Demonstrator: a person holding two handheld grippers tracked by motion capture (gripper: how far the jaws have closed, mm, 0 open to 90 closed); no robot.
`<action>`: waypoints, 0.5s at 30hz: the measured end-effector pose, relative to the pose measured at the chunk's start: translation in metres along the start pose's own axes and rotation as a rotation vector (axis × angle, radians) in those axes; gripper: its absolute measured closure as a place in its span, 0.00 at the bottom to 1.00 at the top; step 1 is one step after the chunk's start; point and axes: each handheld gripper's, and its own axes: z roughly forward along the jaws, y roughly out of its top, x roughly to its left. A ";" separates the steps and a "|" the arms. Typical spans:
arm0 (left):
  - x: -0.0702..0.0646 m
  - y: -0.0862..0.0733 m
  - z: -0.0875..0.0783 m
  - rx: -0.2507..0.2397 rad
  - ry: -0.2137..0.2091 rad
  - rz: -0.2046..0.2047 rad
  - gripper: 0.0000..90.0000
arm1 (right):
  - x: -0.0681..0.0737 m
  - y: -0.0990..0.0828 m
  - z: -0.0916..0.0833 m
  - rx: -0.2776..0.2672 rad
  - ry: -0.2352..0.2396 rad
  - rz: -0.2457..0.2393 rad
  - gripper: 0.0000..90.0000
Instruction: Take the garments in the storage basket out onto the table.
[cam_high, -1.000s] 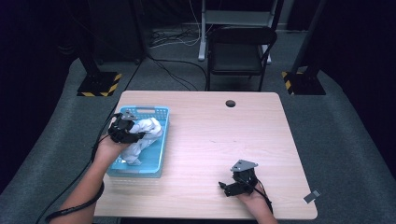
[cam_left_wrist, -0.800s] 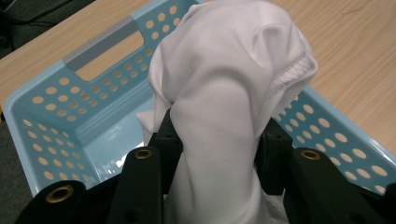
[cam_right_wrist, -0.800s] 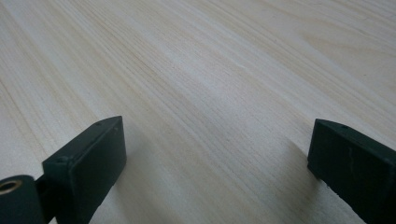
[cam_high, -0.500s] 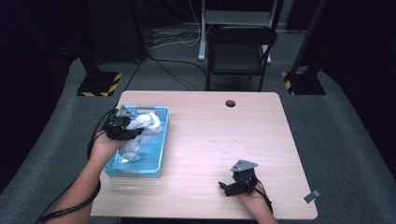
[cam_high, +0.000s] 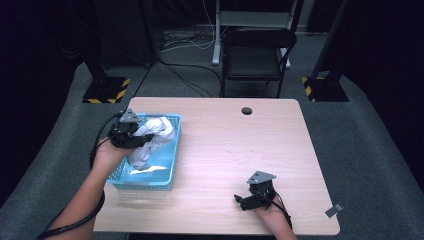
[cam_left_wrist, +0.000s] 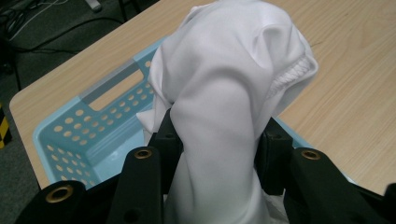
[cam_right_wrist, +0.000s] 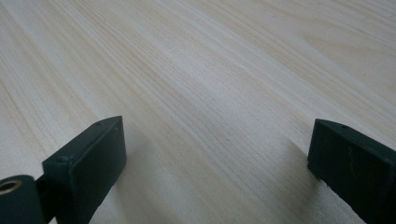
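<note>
A white garment (cam_high: 152, 135) hangs bunched from my left gripper (cam_high: 142, 140), whose jaws are shut on it above the light blue basket (cam_high: 170, 170) at the table's left. In the left gripper view the white garment (cam_left_wrist: 224, 93) fills the gap between the two black jaws, with the basket (cam_left_wrist: 84, 140) below and behind. More white cloth lies in the basket's bottom. My right gripper (cam_high: 242, 202) rests near the table's front edge, right of centre. Its jaws stand wide apart over bare wood, nothing between the fingertips (cam_right_wrist: 91, 158).
The wooden table (cam_high: 235, 150) has a round cable hole (cam_high: 246, 111) at its far edge. Behind the table stand a black chair (cam_high: 255, 55) and stands with yellow-black striped feet (cam_high: 107, 90). A small tag (cam_high: 334, 210) lies on the grey floor at right.
My left gripper has risen with the white garment, pulling it higher out of the basket. The right gripper has kept still.
</note>
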 end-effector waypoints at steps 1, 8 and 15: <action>-0.001 0.001 -0.002 -0.003 -0.001 0.004 0.68 | 0.000 0.000 0.000 0.000 0.000 0.000 0.04; -0.008 0.011 -0.011 -0.029 -0.003 0.029 0.68 | 0.000 0.000 0.000 0.000 -0.002 0.002 0.04; -0.018 0.025 -0.019 -0.065 -0.013 0.062 0.68 | 0.000 0.000 0.000 0.000 -0.002 0.003 0.04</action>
